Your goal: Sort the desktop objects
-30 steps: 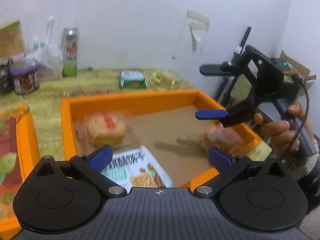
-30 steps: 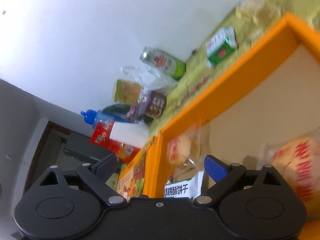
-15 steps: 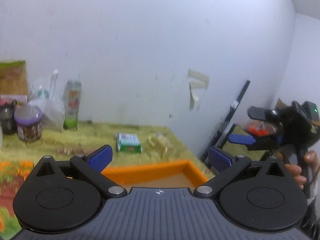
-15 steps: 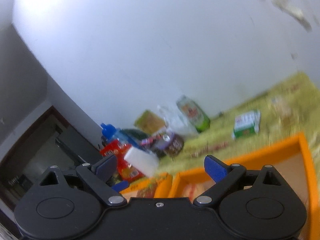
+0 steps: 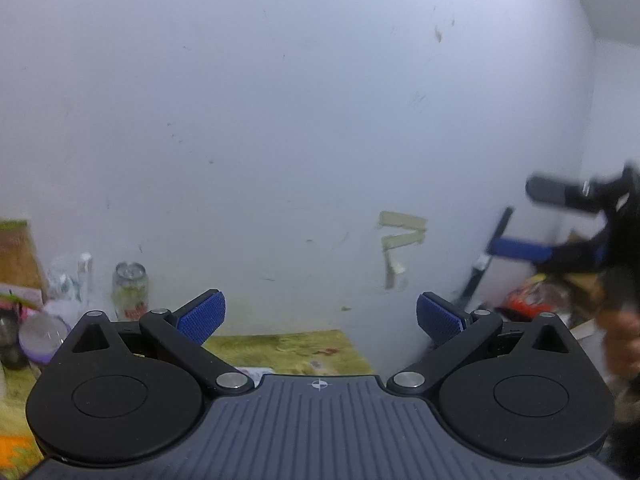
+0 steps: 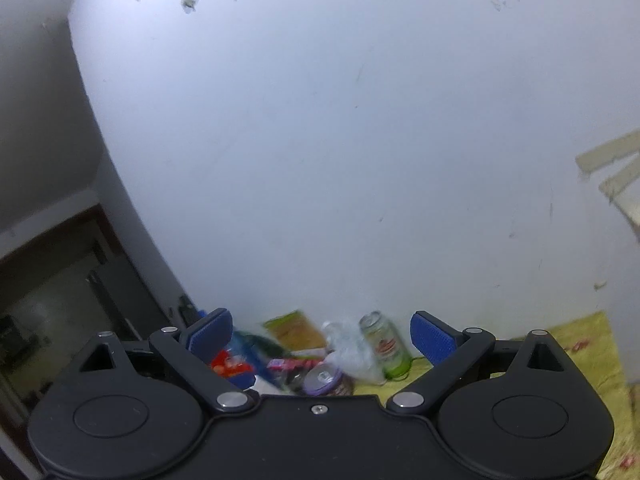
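Both grippers ride high and tilted up at the white wall, each with its blue pads spread wide and nothing between them: the left gripper frames only wall and a strip of yellow-green cloth, while the right gripper frames the cluster of desktop things at the wall's foot. Taking the can as the landmark, the right gripper looks almost straight at it, the can standing upright just inside the right pad, with a crumpled clear bag touching its left side, a purple-lidded jar in front of and left of the bag, a flat tan packet leaning behind, and blurred red and blue items farther left. From the left wrist view the same can sits well left of the open pads, with the jar lower and farther left, so the left gripper would have to swing left to meet it. The right gripper shows in that view too, blurred, out at the far right edge with its fingers parted. By this reading the right hand is the better lined up on the can, whose long axis runs vertical; either tool must first dip well down, since the things lie low in both frames. No bin is in view.
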`<action>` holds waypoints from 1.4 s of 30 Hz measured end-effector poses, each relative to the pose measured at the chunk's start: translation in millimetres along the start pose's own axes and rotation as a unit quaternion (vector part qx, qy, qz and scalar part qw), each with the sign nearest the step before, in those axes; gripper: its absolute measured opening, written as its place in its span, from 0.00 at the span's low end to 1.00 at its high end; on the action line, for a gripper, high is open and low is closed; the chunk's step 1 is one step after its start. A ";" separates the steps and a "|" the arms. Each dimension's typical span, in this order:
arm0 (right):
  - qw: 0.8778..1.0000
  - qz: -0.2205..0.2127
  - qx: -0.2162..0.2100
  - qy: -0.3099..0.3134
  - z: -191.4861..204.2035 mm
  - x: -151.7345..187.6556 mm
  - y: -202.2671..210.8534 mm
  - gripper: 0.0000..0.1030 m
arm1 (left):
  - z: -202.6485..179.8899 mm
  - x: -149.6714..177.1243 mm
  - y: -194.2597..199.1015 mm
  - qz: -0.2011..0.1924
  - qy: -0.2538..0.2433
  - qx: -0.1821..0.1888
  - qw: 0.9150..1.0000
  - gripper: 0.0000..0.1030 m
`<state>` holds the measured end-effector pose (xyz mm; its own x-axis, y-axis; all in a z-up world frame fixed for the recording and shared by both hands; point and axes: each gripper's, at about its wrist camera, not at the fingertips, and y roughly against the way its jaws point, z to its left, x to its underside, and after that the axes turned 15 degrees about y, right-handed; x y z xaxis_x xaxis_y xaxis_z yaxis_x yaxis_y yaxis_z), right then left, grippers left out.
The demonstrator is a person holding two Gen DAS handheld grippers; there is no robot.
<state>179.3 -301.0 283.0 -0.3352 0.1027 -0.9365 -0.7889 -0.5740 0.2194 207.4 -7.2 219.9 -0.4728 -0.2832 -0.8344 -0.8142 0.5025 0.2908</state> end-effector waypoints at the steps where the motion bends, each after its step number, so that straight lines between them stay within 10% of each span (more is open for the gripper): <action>1: 1.000 0.005 0.006 0.001 -2.8 -6.8 -6.1 0.94 | -0.9 -0.1 -10.9 -0.003 -0.009 -0.010 1.000 1.00; 10: 0.992 0.095 0.059 -0.059 -85.8 14.0 -103.7 0.94 | 44.8 29.7 -137.1 0.086 0.013 -0.043 0.995 1.00; 23: 0.942 0.277 0.071 -0.174 -208.8 131.8 -252.8 0.93 | 108.7 107.8 -265.1 0.217 -0.002 -0.068 0.974 0.98; 32: 0.912 0.345 0.073 -0.212 -235.4 194.1 -309.5 0.93 | 116.7 135.2 -305.1 0.257 -0.049 -0.068 0.963 0.95; 42: 0.909 0.356 0.064 -0.205 -235.7 208.9 -324.6 0.94 | 118.0 146.2 -313.7 0.275 -0.058 -0.062 0.958 0.78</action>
<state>486.7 -284.7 -48.3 -0.9277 0.0511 -0.3698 -0.3415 -0.5164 0.7853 433.5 -109.8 -48.5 -0.8071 0.0925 -0.5831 -0.4900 0.4459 0.7490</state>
